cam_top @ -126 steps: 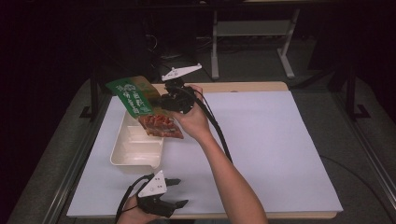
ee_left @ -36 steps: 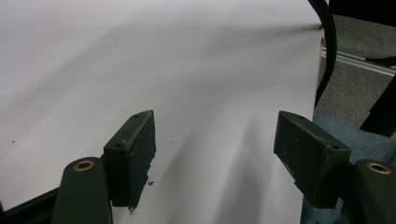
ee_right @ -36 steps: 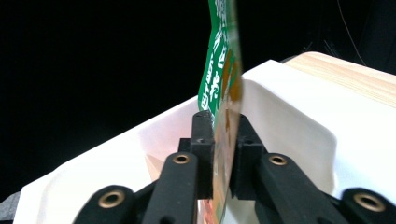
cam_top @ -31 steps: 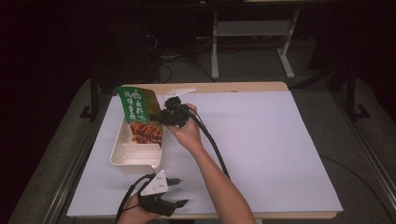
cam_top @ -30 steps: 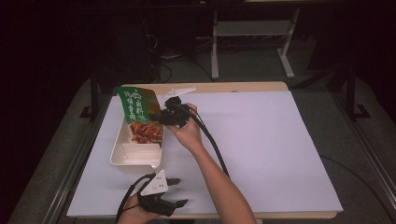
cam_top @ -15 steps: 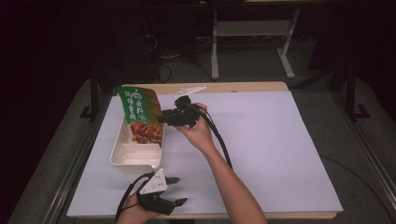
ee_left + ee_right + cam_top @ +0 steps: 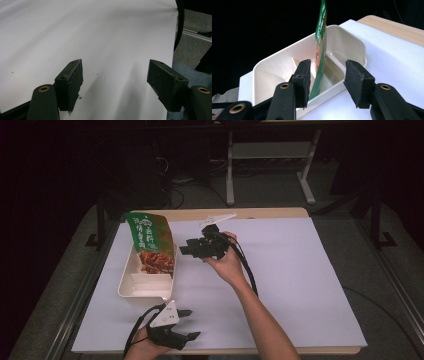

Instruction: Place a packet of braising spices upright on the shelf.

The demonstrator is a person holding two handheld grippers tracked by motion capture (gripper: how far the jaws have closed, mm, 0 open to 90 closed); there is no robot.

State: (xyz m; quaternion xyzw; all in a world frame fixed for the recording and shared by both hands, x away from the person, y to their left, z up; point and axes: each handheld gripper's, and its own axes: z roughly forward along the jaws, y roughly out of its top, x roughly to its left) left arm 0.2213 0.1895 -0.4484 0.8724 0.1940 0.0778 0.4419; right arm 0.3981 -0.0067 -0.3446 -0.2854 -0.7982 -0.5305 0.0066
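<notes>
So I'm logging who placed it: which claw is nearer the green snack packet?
Right. The right claw sits open just beside the green snack packet in the tray; the left claw rests open at the table's near edge.

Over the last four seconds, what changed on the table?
The right hand-held gripper let go of the green snack pouch and backed off to the right, jaws now open. The pouch went from tilted over the cream tray to standing inside it. The left hand-held gripper stayed open at the near edge; the tray did not shift.
</notes>
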